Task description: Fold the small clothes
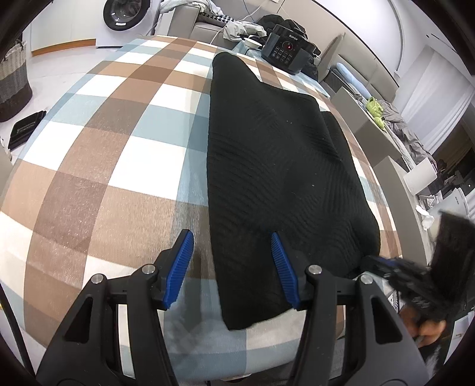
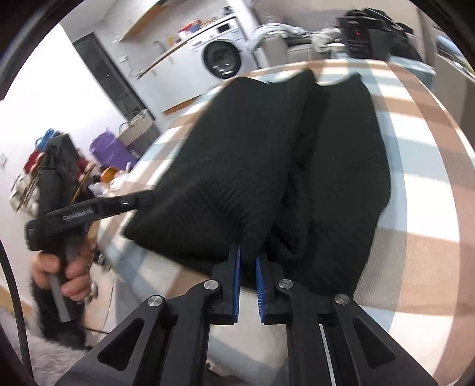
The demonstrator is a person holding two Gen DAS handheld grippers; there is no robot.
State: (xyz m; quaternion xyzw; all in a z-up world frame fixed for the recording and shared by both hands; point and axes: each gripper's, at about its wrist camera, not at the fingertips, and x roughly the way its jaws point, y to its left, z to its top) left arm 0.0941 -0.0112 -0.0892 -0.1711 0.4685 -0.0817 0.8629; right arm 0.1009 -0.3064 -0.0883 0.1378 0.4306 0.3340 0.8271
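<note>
A black knit garment (image 1: 276, 166) lies lengthwise on the checked tablecloth (image 1: 104, 154), partly folded along its length. My left gripper (image 1: 231, 237) is open, its blue pads astride the garment's near left edge, holding nothing. My right gripper (image 2: 248, 252) is shut on the near edge of the black garment (image 2: 246, 154) and lifts that layer a little off the cloth. The right gripper also shows blurred at the left wrist view's right edge (image 1: 415, 282). The left gripper shows in a hand at the left of the right wrist view (image 2: 89, 207).
A black cooker (image 1: 286, 52) stands at the table's far end. A washing machine (image 1: 124, 14) and a woven basket (image 1: 13, 80) stand on the floor beyond. Chairs (image 1: 374, 130) line the right side. The tablecloth (image 2: 421, 184) is bare to the garment's right.
</note>
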